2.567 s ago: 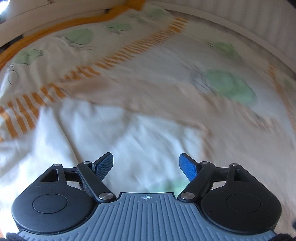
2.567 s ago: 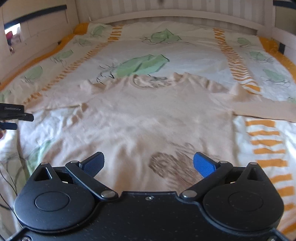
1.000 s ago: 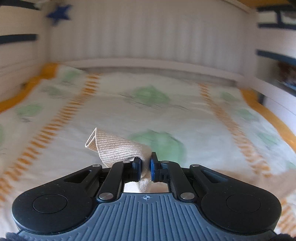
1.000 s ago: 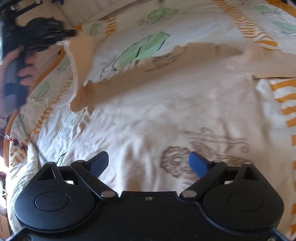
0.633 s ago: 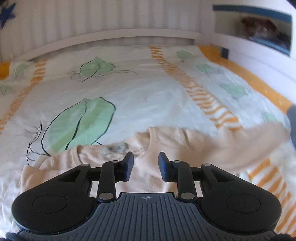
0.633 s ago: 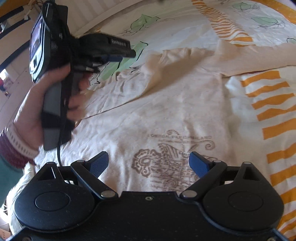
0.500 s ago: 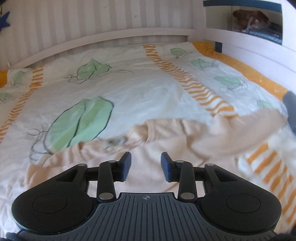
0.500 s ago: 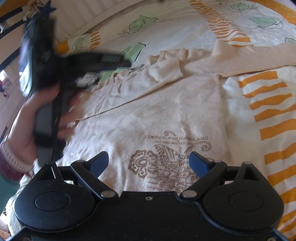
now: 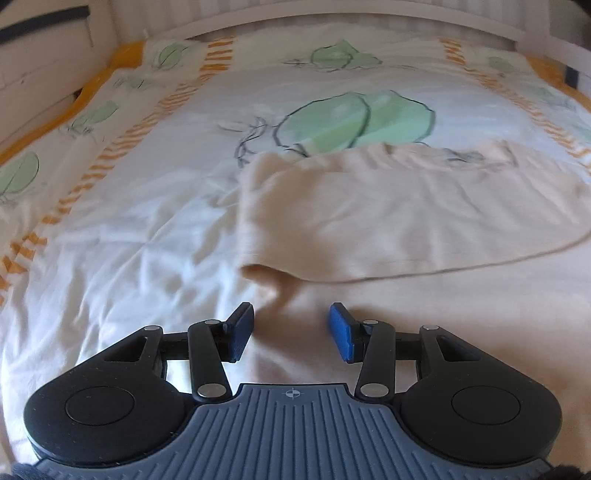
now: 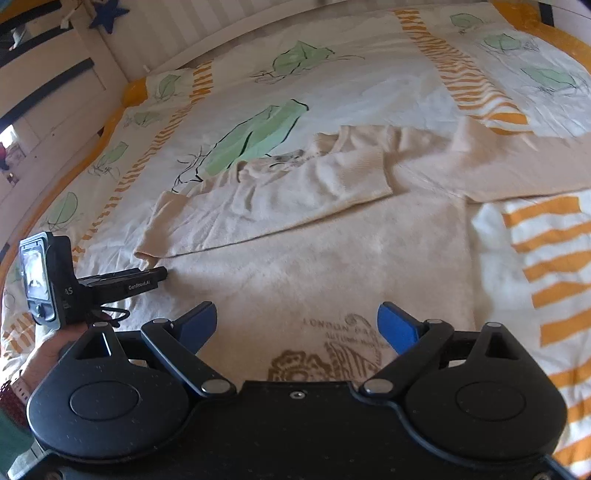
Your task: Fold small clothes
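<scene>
A small cream sweater [image 10: 332, 258] with a brown print [image 10: 332, 350] lies flat on the bed. Its left sleeve [image 10: 277, 195] is folded across the chest; the right sleeve [image 10: 517, 166] stretches out to the right. My left gripper [image 9: 291, 328] hovers low over the sweater's left side, just below the folded sleeve [image 9: 388, 221]; its jaws are opening and nothing is between them. In the right wrist view the left gripper [image 10: 159, 275] points at the sleeve's fold. My right gripper [image 10: 295, 325] is open above the sweater's lower part, holding nothing.
The bed cover [image 9: 147, 221] is white with green leaves and orange stripes. White slatted bed rails [image 10: 166, 33] run along the far end and left side. A hand [image 10: 48, 347] holds the left gripper at the lower left.
The left gripper carried the sleeve cuff over the chest, let go of it and opened, then dropped low to the sweater's left side. The right gripper stayed open, barely moving.
</scene>
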`<state>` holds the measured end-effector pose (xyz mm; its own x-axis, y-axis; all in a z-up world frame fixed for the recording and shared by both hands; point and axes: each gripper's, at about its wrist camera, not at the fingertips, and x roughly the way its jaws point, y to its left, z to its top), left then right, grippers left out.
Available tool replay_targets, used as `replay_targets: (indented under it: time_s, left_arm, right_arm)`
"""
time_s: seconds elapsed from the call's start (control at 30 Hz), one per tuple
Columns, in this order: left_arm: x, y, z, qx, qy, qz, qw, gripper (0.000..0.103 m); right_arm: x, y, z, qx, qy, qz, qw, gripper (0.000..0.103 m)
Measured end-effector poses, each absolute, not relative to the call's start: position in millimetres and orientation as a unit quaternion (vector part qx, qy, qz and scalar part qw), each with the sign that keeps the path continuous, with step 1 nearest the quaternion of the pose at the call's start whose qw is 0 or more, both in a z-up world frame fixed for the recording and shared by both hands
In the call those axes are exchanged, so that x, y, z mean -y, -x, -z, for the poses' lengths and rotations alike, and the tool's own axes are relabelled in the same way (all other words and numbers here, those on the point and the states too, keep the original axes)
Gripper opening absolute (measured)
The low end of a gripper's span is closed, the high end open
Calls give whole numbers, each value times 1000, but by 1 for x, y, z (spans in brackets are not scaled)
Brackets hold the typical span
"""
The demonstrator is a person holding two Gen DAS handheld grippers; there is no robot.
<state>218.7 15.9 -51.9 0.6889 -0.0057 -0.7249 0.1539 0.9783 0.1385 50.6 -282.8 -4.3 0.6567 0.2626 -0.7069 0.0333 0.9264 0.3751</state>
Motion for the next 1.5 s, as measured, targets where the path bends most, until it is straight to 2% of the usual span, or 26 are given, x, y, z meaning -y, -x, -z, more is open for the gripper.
replay_targets:
  time_s: [0.13, 0.27, 0.4, 0.6, 0.7, 0.77, 0.8, 0.9, 1.07, 1.1, 1.13, 1.17, 1.43, 1.47, 1.5]
  left_arm:
    - [-27, -230, 52, -387, -87, 40, 917, 45]
    - [-47, -243, 64, -390, -31, 8, 920, 58]
    - [-58, -244, 68, -375, 11, -5, 927, 60]
    - [-40, -237, 79, -332, -41, -37, 942, 68]
    - [-46, -238, 80, -332, -21, -46, 942, 78]
    - [-52, -238, 82, -333, -5, -45, 942, 80]
    - [-53, -238, 82, -333, -3, -45, 942, 81]
    - [-46, -237, 84, -331, -19, -54, 942, 84]
    - [-45, -238, 87, -331, -25, -60, 941, 87]
    - [-45, -238, 87, -331, -24, -59, 941, 87]
    - [-46, -238, 87, -331, -24, -59, 942, 87]
    - [-46, -238, 87, -331, -25, -59, 941, 87]
    - [-48, -238, 87, -332, -22, -57, 941, 88]
    - [-49, -239, 87, -332, -21, -56, 941, 88]
    - [-48, -239, 87, -333, -20, -56, 941, 88]
  right_arm:
    - [277, -58, 6, -411, -170, -65, 893, 95]
    - [277, -72, 6, -411, -158, -58, 896, 96]
    - [283, -95, 7, -408, -153, -59, 898, 98]
    - [298, -131, 4, -375, -133, -31, 917, 98]
    - [308, -154, 10, -370, -134, -18, 919, 98]
    - [313, -168, 18, -374, -140, -17, 916, 97]
    - [316, -174, 22, -379, -145, -19, 914, 93]
    - [326, -192, 40, -400, -172, -11, 900, 74]
    - [330, -199, 54, -405, -191, 6, 894, 66]
    - [329, -200, 52, -406, -190, 5, 894, 55]
    - [328, -202, 51, -408, -191, -1, 893, 27]
    - [327, -202, 48, -408, -196, -9, 892, 15]
    - [329, -191, 20, -377, -167, 17, 911, 16]
    - [331, -193, 25, -389, -164, 24, 906, 18]
    - [333, -195, 31, -405, -161, 29, 900, 26]
